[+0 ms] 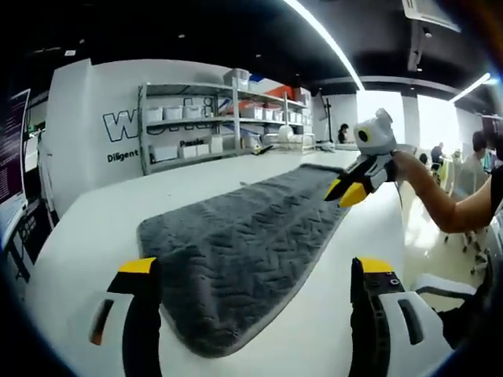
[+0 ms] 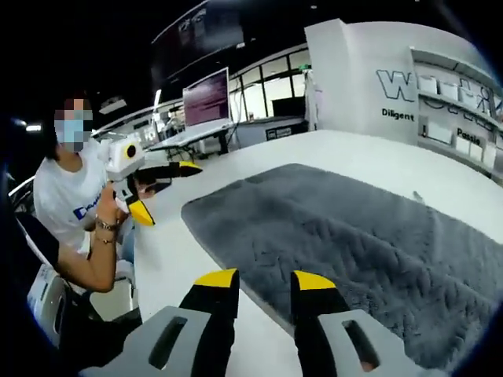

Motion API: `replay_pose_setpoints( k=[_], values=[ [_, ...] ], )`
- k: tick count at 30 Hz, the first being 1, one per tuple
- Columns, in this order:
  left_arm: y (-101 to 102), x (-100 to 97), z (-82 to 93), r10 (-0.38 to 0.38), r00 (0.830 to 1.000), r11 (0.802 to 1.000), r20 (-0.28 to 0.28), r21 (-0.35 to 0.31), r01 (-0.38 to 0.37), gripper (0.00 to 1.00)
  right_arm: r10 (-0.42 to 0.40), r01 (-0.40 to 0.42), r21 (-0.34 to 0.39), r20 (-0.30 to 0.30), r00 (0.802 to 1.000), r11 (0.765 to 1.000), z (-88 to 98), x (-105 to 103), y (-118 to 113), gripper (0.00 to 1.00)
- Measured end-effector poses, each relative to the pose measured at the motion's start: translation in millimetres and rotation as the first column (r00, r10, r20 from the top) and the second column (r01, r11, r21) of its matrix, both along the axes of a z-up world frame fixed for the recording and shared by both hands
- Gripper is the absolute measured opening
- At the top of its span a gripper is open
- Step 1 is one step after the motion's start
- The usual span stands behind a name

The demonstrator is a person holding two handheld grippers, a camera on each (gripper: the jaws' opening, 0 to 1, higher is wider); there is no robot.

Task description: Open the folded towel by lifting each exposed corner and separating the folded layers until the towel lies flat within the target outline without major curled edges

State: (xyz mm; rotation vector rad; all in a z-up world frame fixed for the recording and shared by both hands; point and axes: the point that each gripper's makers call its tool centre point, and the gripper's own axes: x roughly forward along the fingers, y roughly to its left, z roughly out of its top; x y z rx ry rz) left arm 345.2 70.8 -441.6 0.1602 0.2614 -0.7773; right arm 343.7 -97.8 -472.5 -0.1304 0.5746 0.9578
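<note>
A grey quilted towel (image 1: 236, 243) lies spread in a long strip on the white table (image 1: 94, 228), its near edge rounded and flat. My left gripper (image 1: 256, 267) is open, jaws wide apart over the towel's near end, holding nothing. The right gripper (image 1: 346, 191) comes in from the right, held by a person's hand just above the towel's right edge. In the right gripper view, my right gripper (image 2: 265, 279) is open with a narrow gap, hovering at the edge of the towel (image 2: 354, 228). The left gripper (image 2: 163, 190) stands wide open beyond the towel's corner.
Metal shelves with white bins (image 1: 212, 118) stand behind the table's far end. A monitor (image 2: 206, 98) sits on a desk beyond the table. The person (image 2: 71, 204) holding the grippers stands at the table's side. Bare table surrounds the towel.
</note>
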Motion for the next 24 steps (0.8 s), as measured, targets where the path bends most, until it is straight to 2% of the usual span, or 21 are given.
replay_pose_setpoints(
  k=[4, 10, 14, 17, 24],
  values=[
    [-1, -1.3, -2.0, -0.002, 1.0, 1.0, -0.005, -0.005, 0.002, 0.99, 0.028, -0.029, -0.04, -0.009, 1.0, 0.999, -13.5, 0, 8, 0.2],
    [1, -1.8, -8.0, 0.005, 1.0, 1.0, -0.031, 0.014, -0.005, 0.99, 0.068, -0.07, -0.052, -0.036, 0.997, 0.996, -22.9, -1, 15, 0.12],
    [4, -1.5, -3.9, 0.015, 1.0, 1.0, -0.01, 0.008, -0.015, 0.99, 0.064, -0.067, -0.069, -0.046, 0.997, 0.995, -28.8, 3, 14, 0.08],
    [5, -2.0, -3.6, 0.014, 1.0, 1.0, -0.013, -0.005, -0.014, 0.99, 0.07, -0.074, -0.095, -0.048, 0.996, 0.993, -34.5, 2, 12, 0.0],
    [12, 1.7, -6.8, 0.037, 0.999, 0.999, -0.014, 0.0, -0.037, 0.98, 0.084, -0.09, -0.087, -0.07, 0.994, 0.992, -33.6, -8, 12, 0.0]
  ],
)
